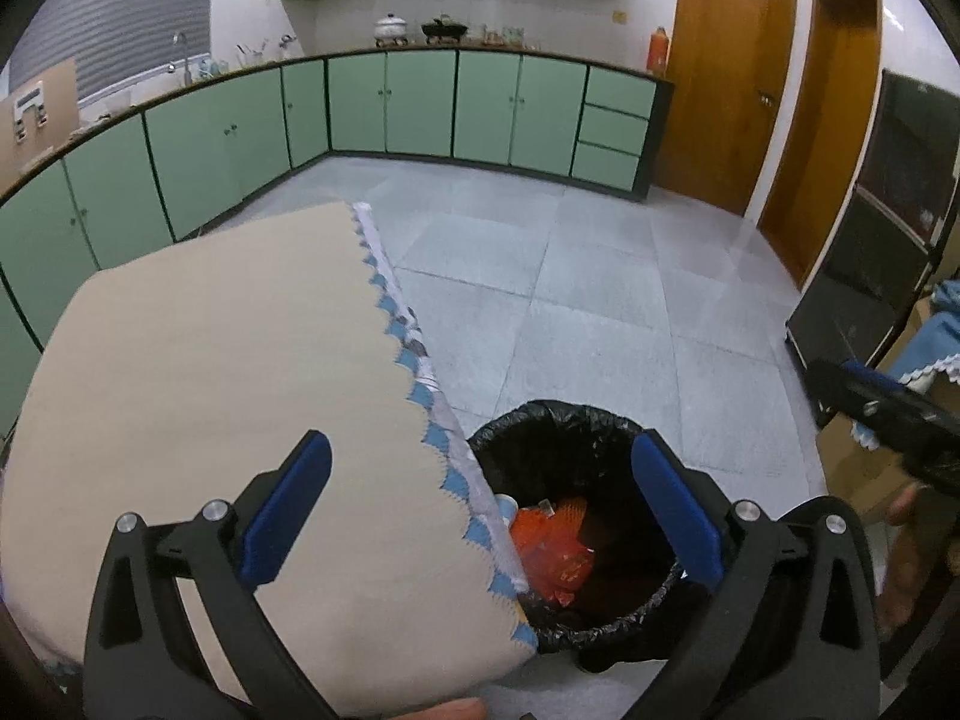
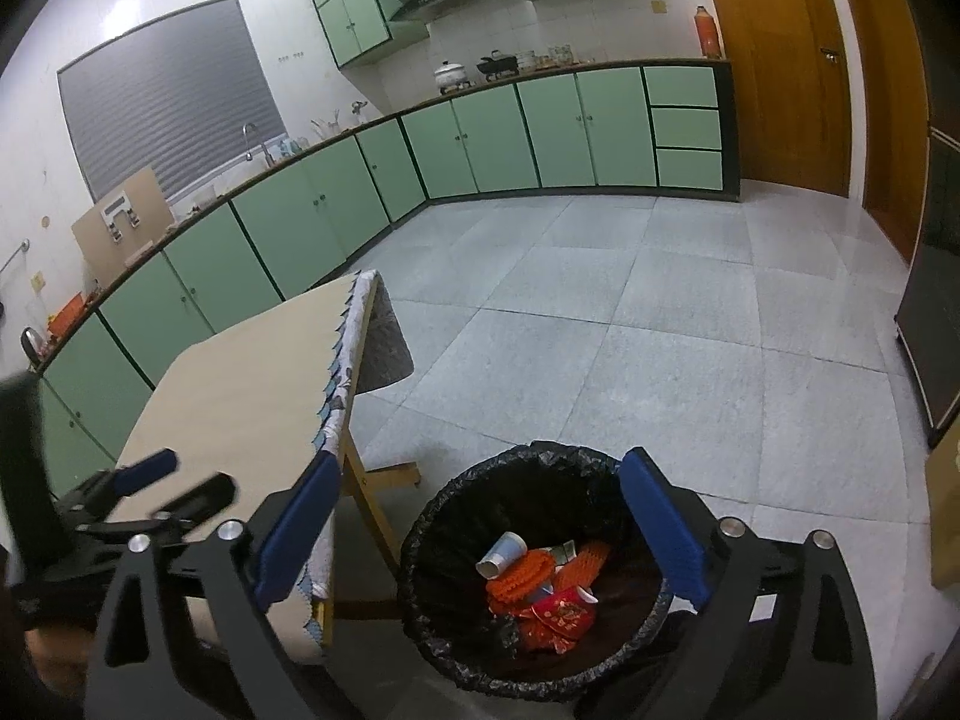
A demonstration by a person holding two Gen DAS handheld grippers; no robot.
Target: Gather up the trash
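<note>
A black-lined trash bin (image 2: 528,594) stands on the floor beside the table. Inside it lie a paper cup (image 2: 501,553), orange netting (image 2: 522,579) and a red packet (image 2: 564,615). My right gripper (image 2: 480,531) hangs over the bin, open, with nothing between its blue pads. My left gripper (image 1: 480,516) is open too and holds nothing; it straddles the table's edge and the bin (image 1: 600,438), where orange trash (image 1: 549,546) shows. The left gripper (image 2: 174,480) also appears at the left of the right wrist view, over the table. The right gripper (image 1: 882,402) shows at the right edge of the left wrist view.
The table (image 1: 210,372) has a beige cloth with blue scalloped trim and a wooden leg (image 2: 372,510). Green cabinets (image 2: 468,144) line the far walls under a counter with pots. Wooden doors (image 1: 726,78) stand at the right. A dark cabinet (image 1: 870,252) and cardboard boxes (image 1: 864,456) sit nearby.
</note>
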